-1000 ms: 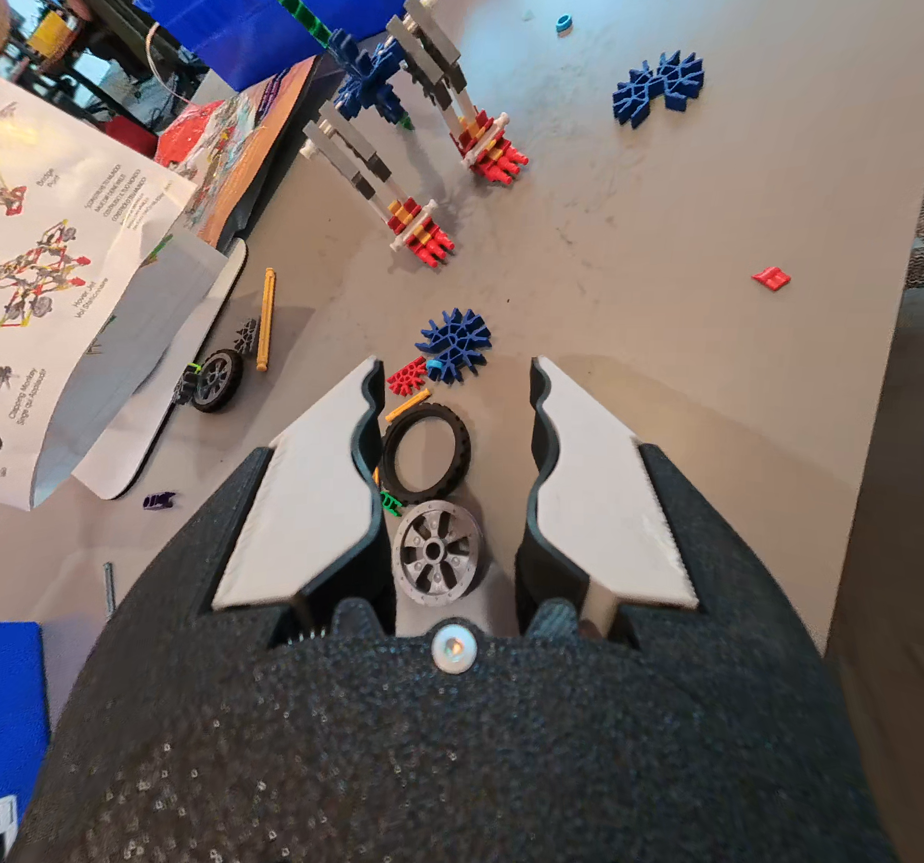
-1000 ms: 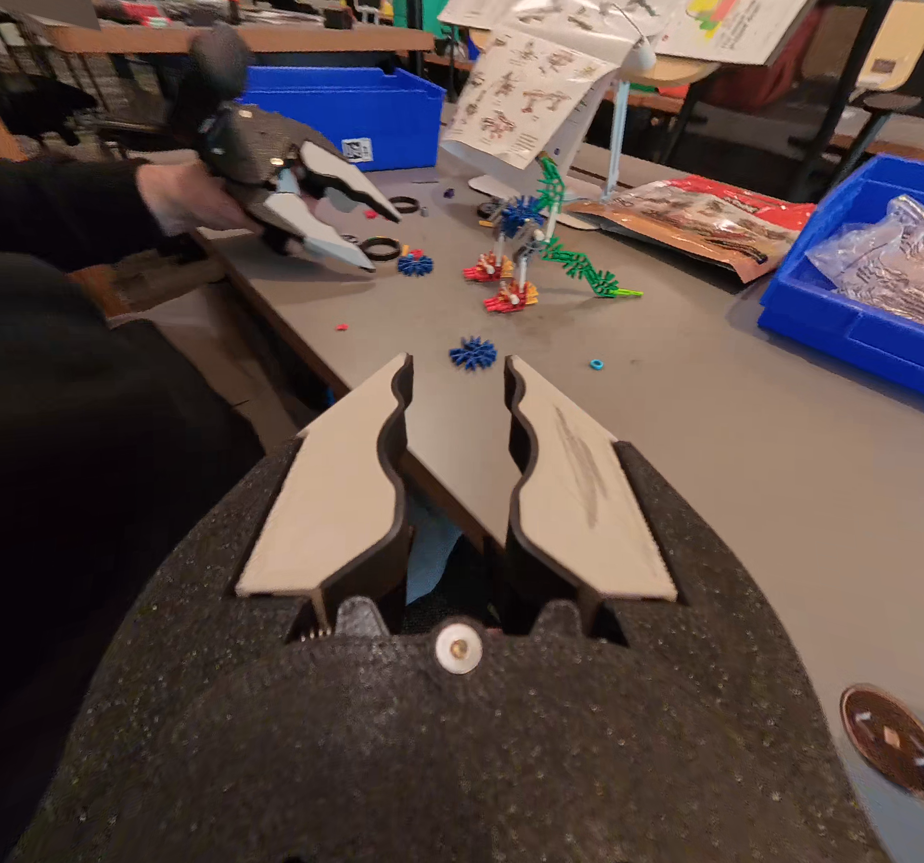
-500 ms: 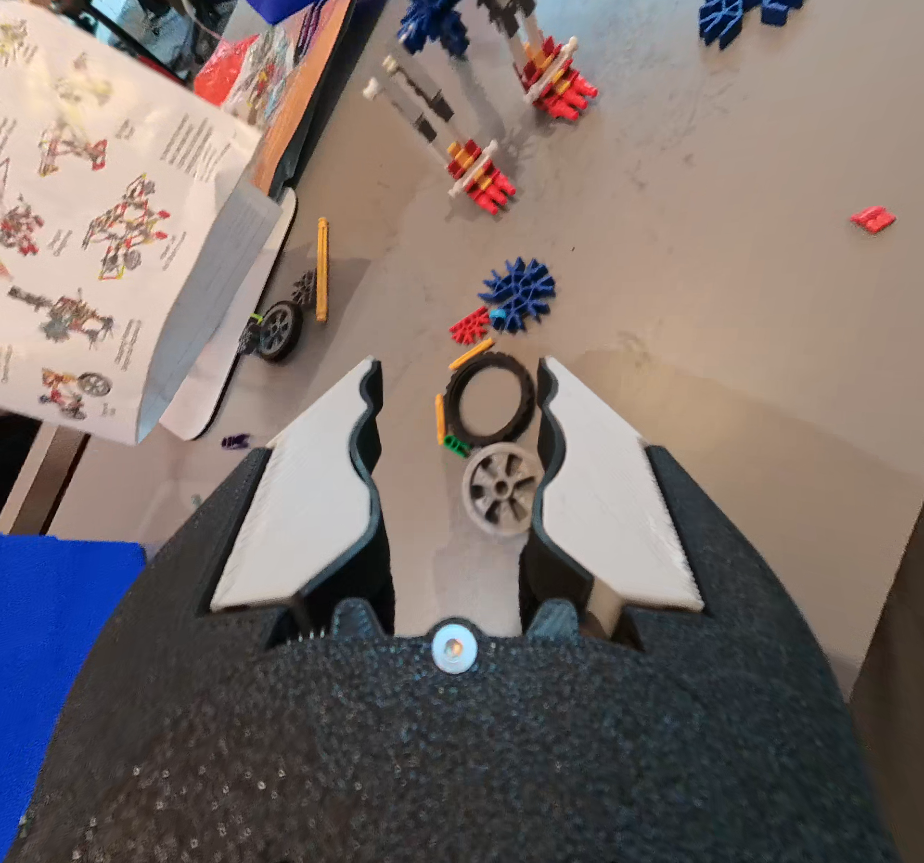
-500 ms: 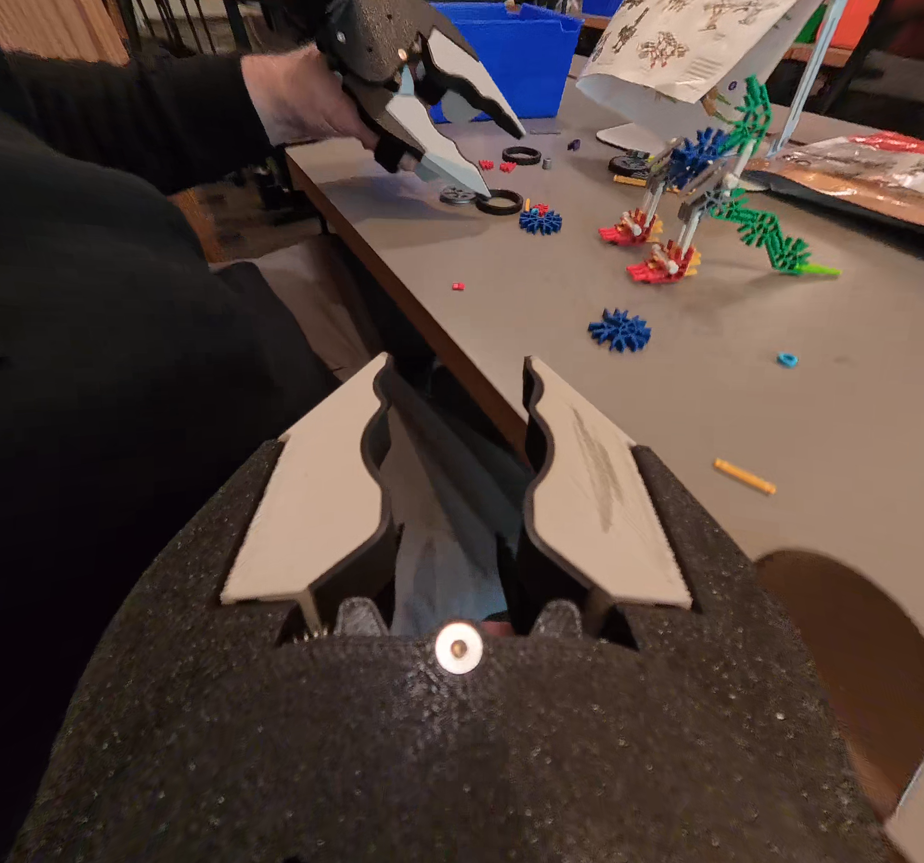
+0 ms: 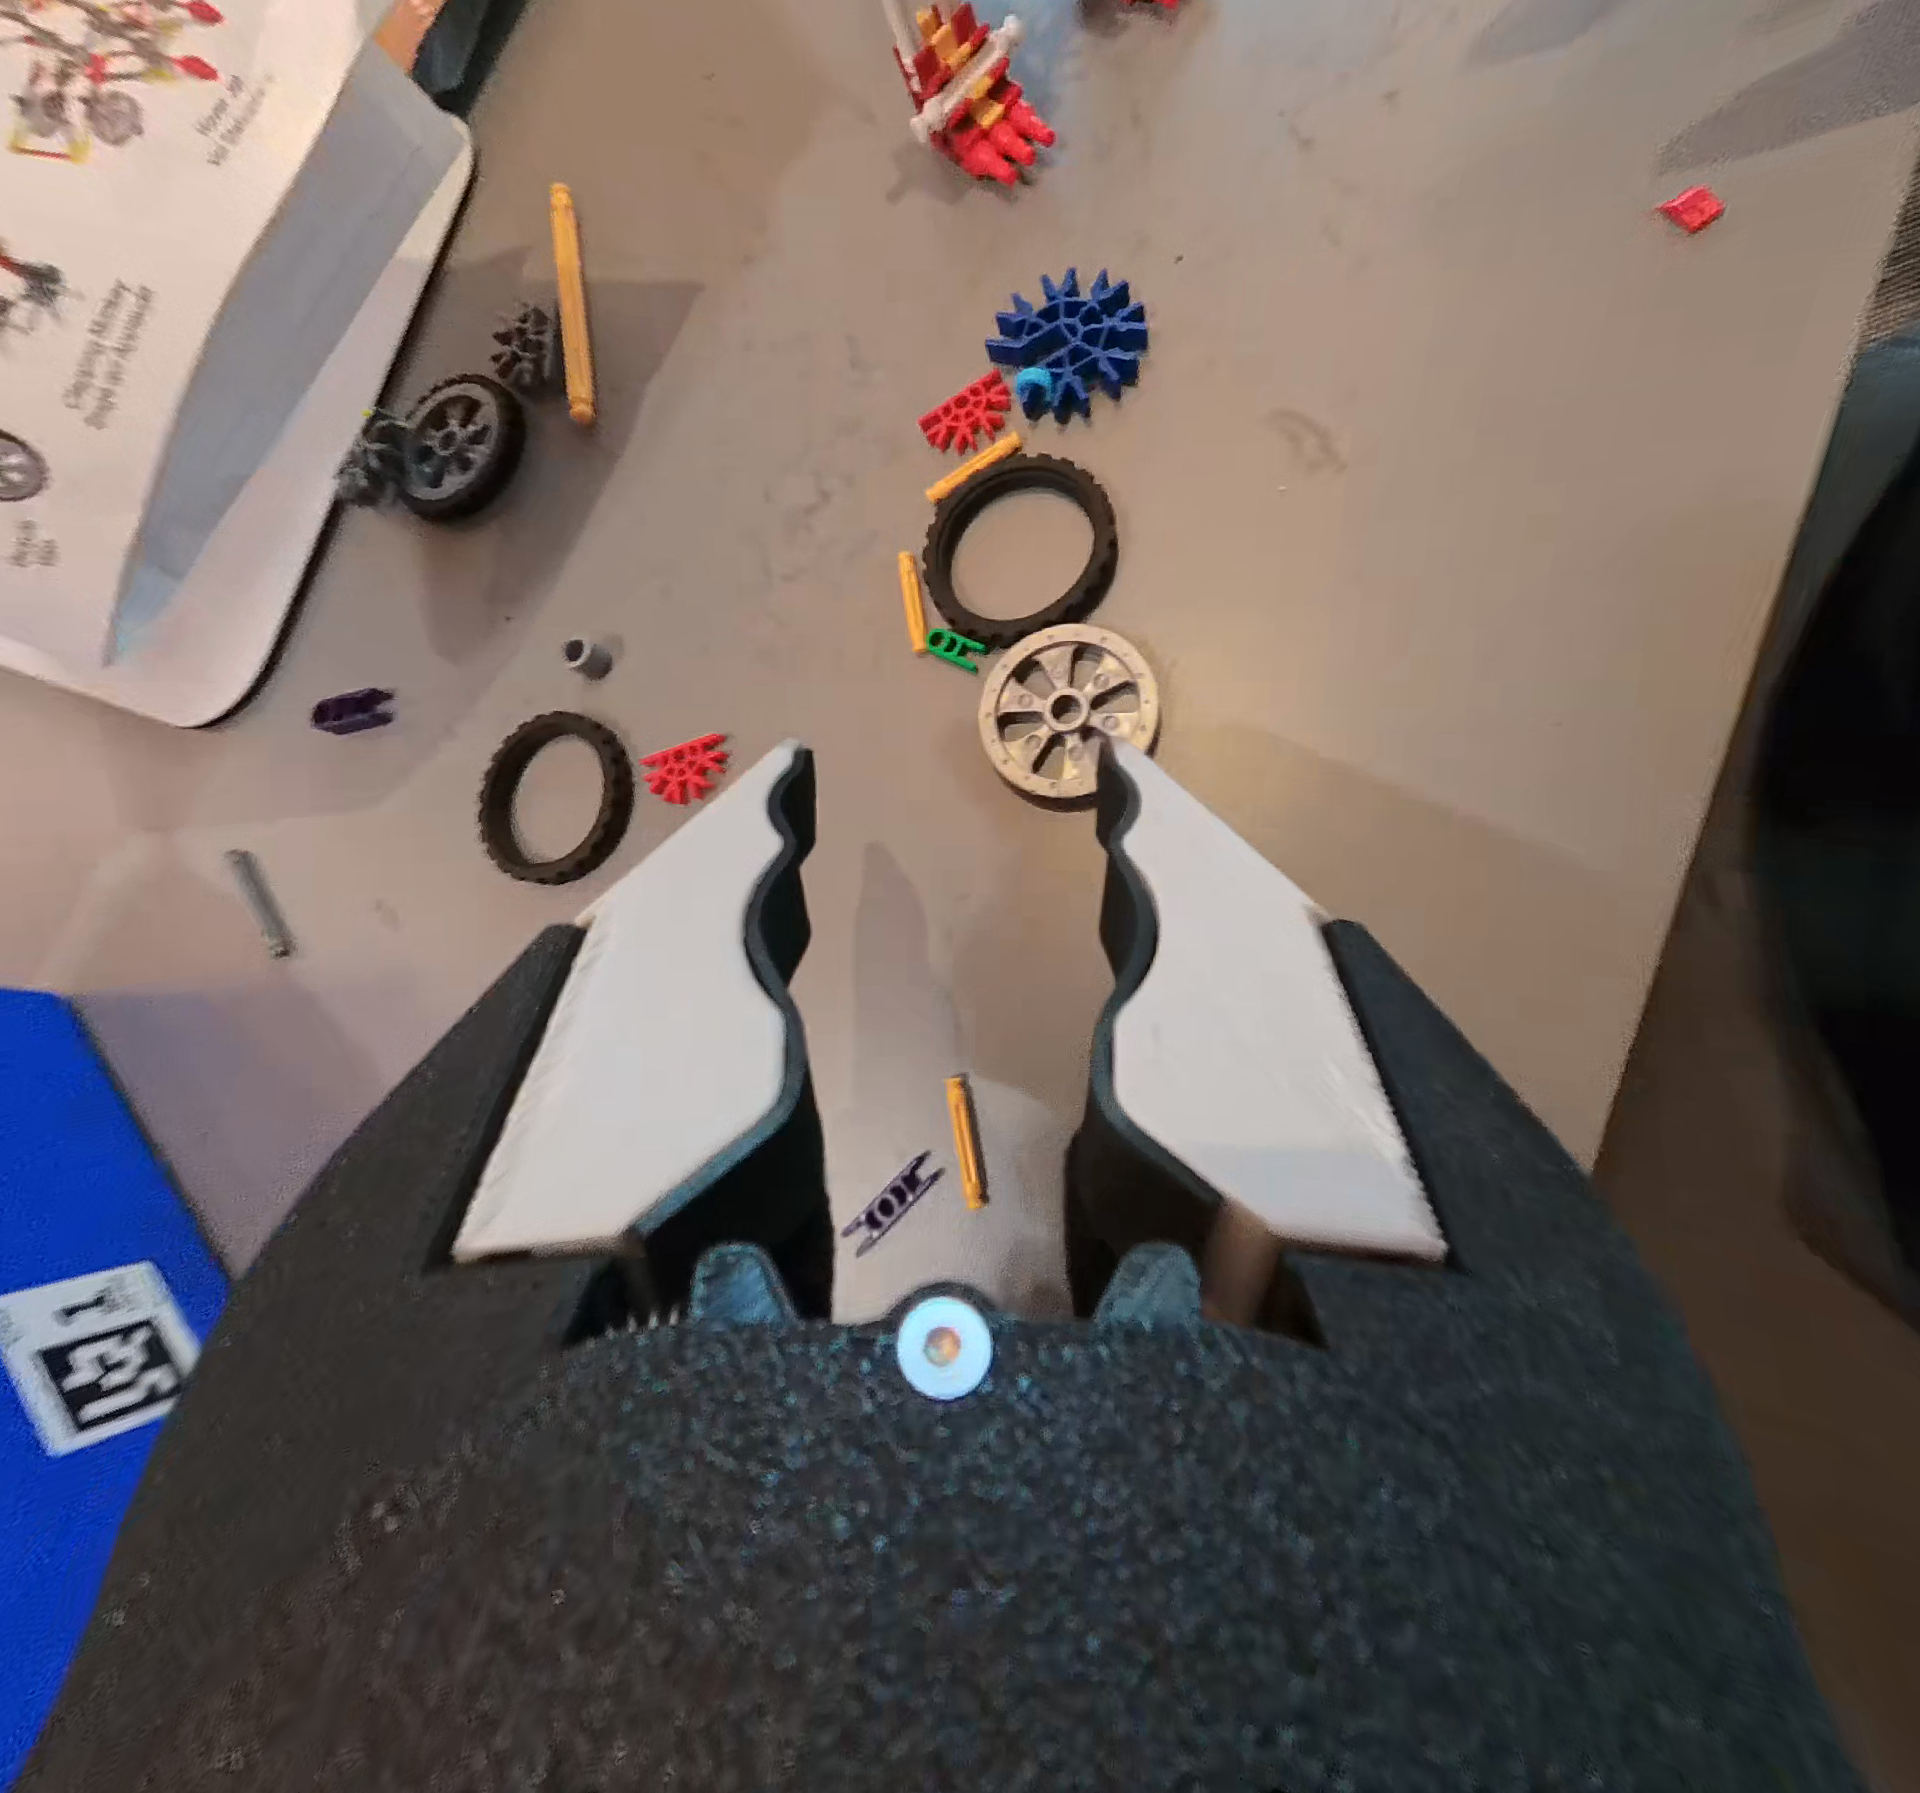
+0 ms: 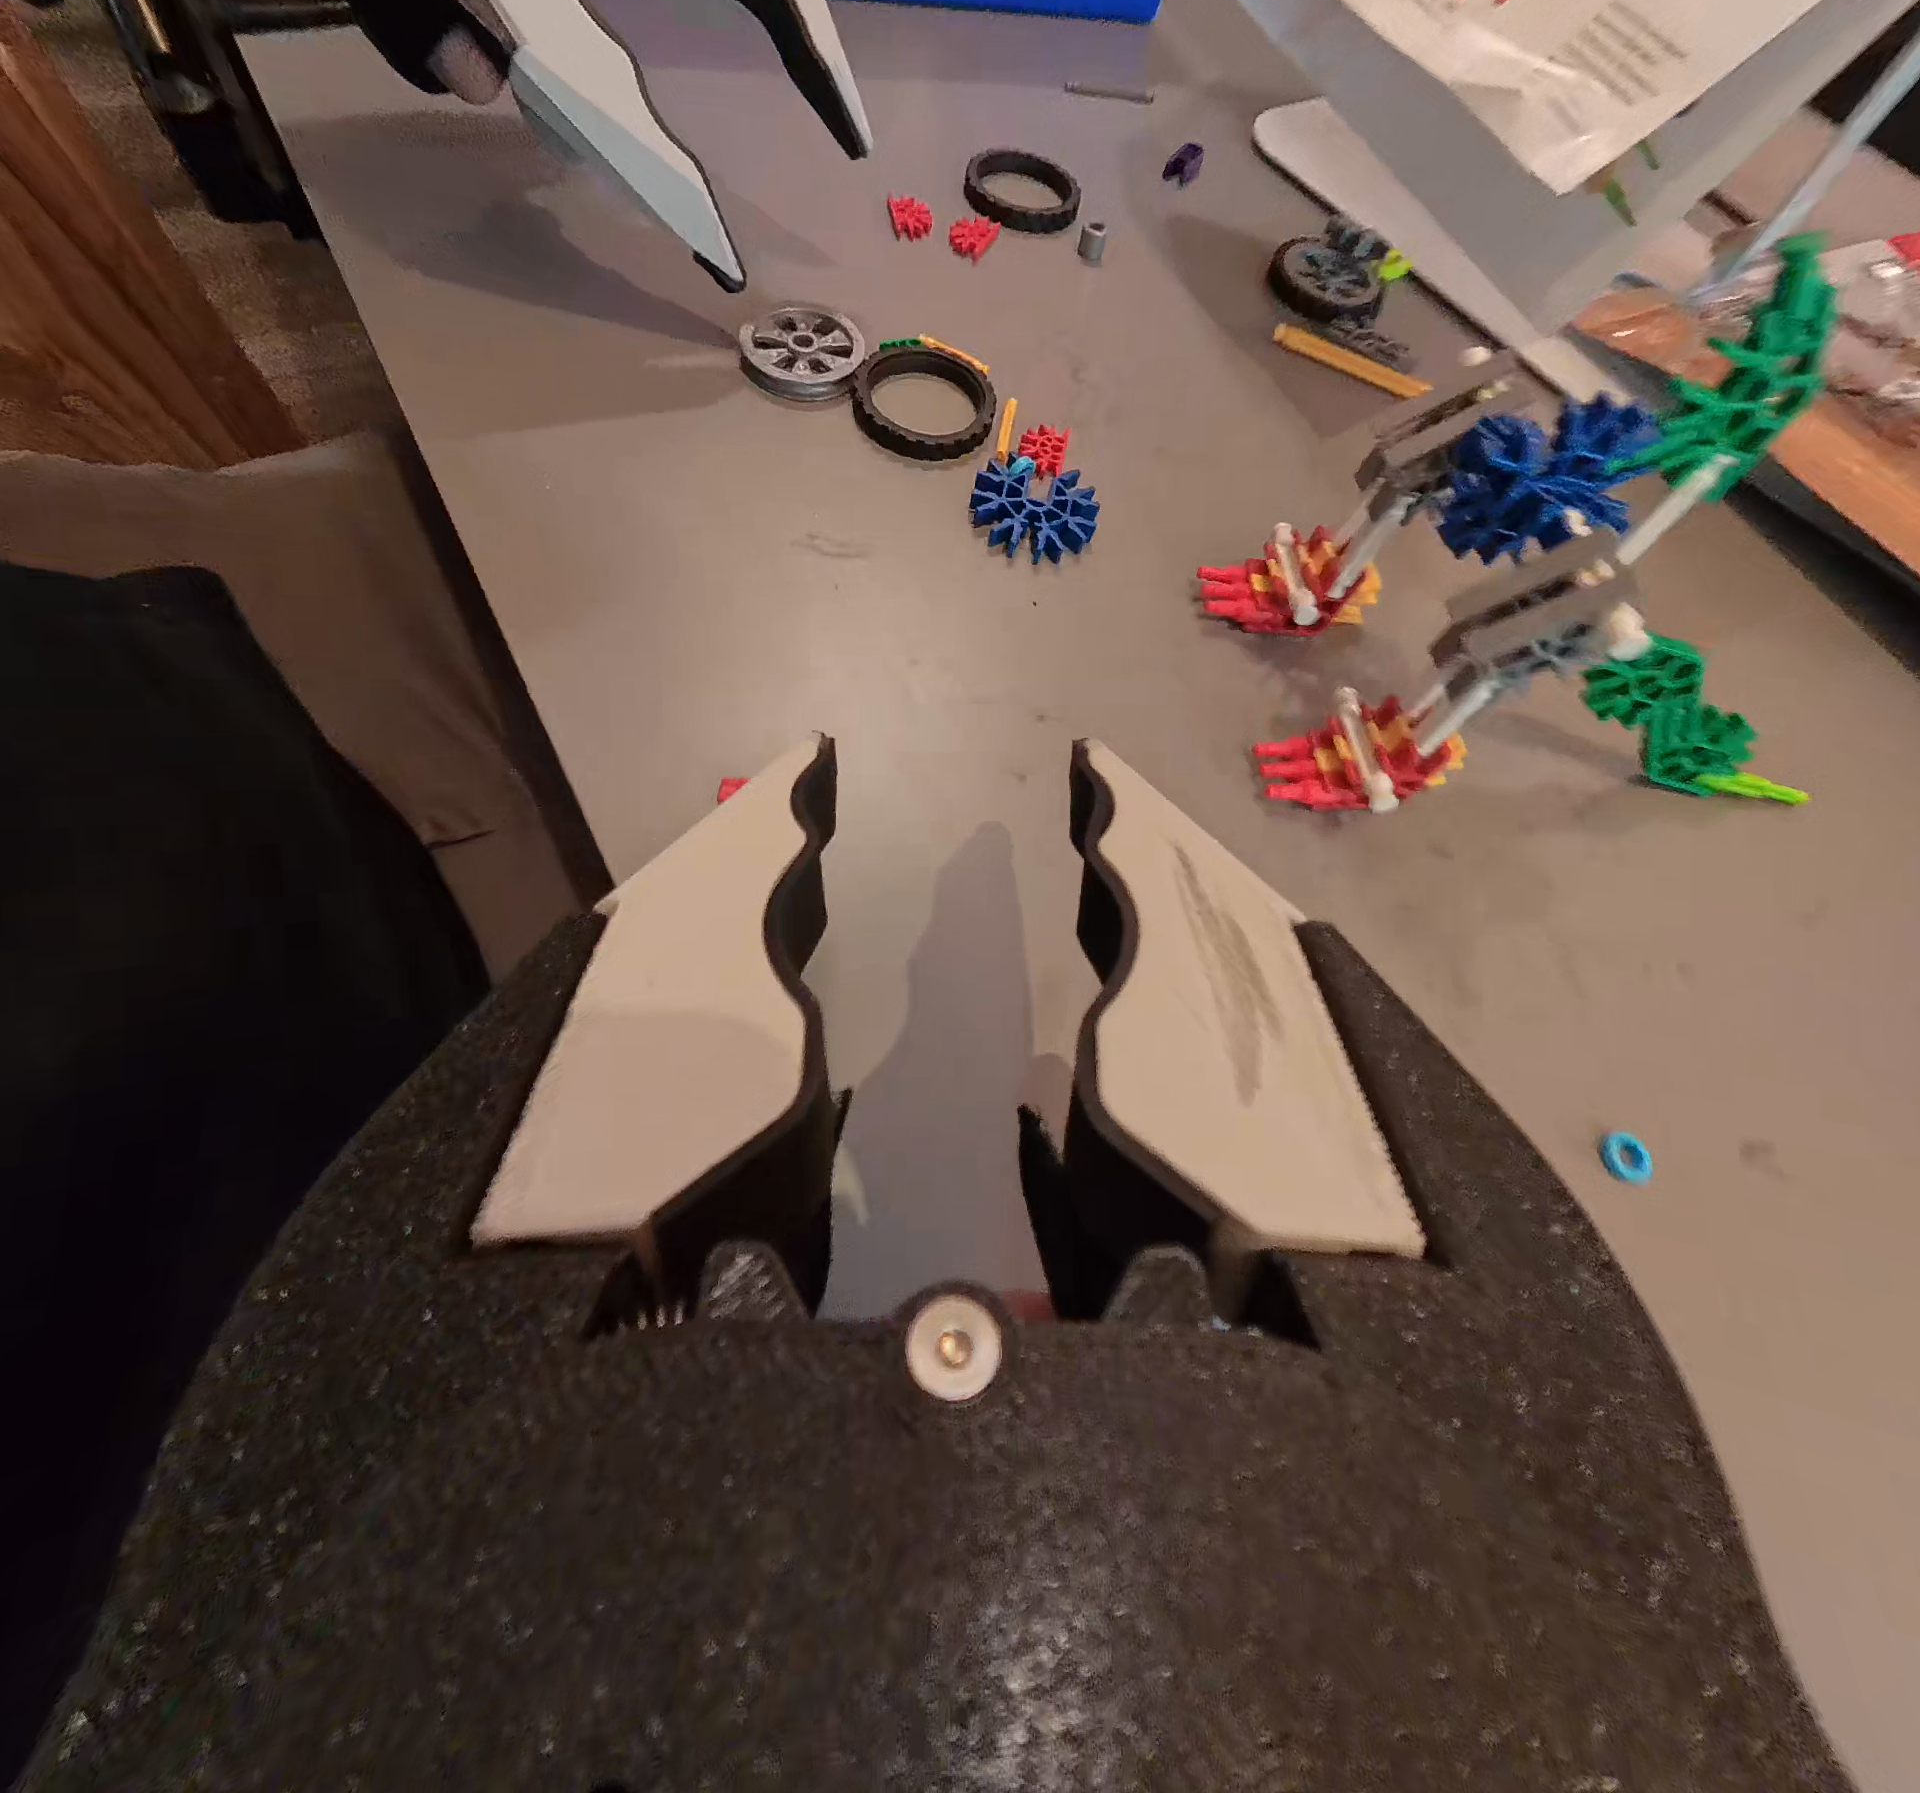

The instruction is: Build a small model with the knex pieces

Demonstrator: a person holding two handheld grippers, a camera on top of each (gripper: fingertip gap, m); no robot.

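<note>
1. Left gripper (image 5: 956, 756), jaws apart and empty, hovers over the grey table (image 5: 1403, 600); a grey wheel hub (image 5: 1068, 710) lies at its right fingertip.
2. Right gripper (image 6: 951, 756), jaws apart, holds nothing.

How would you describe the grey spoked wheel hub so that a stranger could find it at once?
Start at the grey table, near the edge closest to the person. There lies a cluster of small parts, just ahead of the open left gripper. The grey wheel hub lies flat beside an empty black tyre: it alone is a silver-grey disc with spokes.
</note>
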